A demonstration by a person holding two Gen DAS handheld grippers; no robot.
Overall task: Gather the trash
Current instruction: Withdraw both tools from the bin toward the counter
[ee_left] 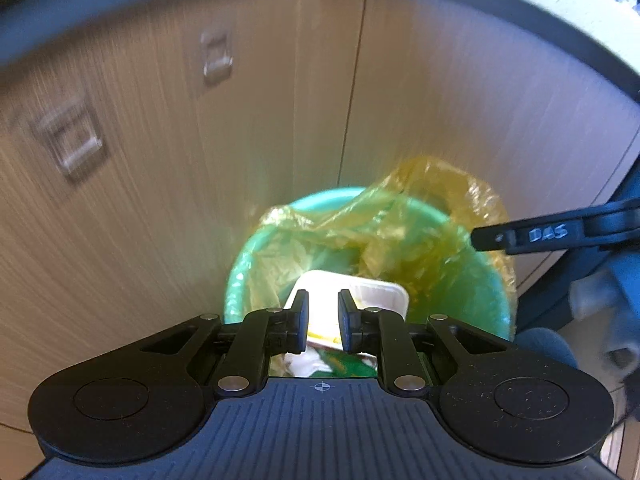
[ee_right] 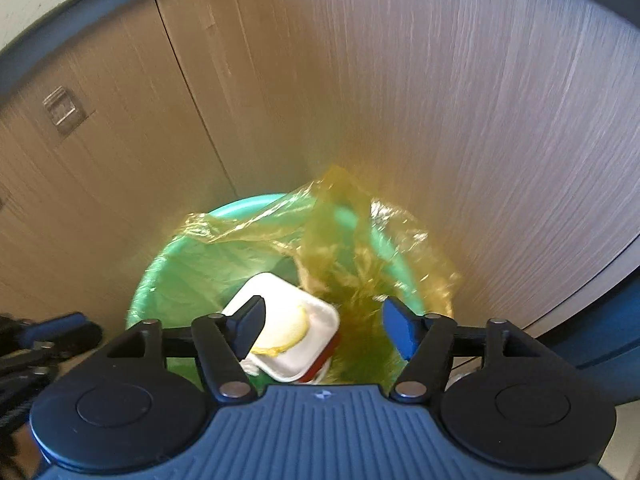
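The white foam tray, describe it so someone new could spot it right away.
Against the wooden cabinet doors stands a green bin lined with a yellow plastic bag. The white foam tray lies inside it, the only rigid white rounded rectangle there, smeared with yellow.

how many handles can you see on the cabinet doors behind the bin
2, both on the cabinet left of the green bin in the left wrist view: one handle higher up near the door seam, the other handle lower and further left. More may lie outside the frame.

Home kitchen: wood-grain cabinets (ee_left: 160,160), lined bin (ee_left: 480,280).
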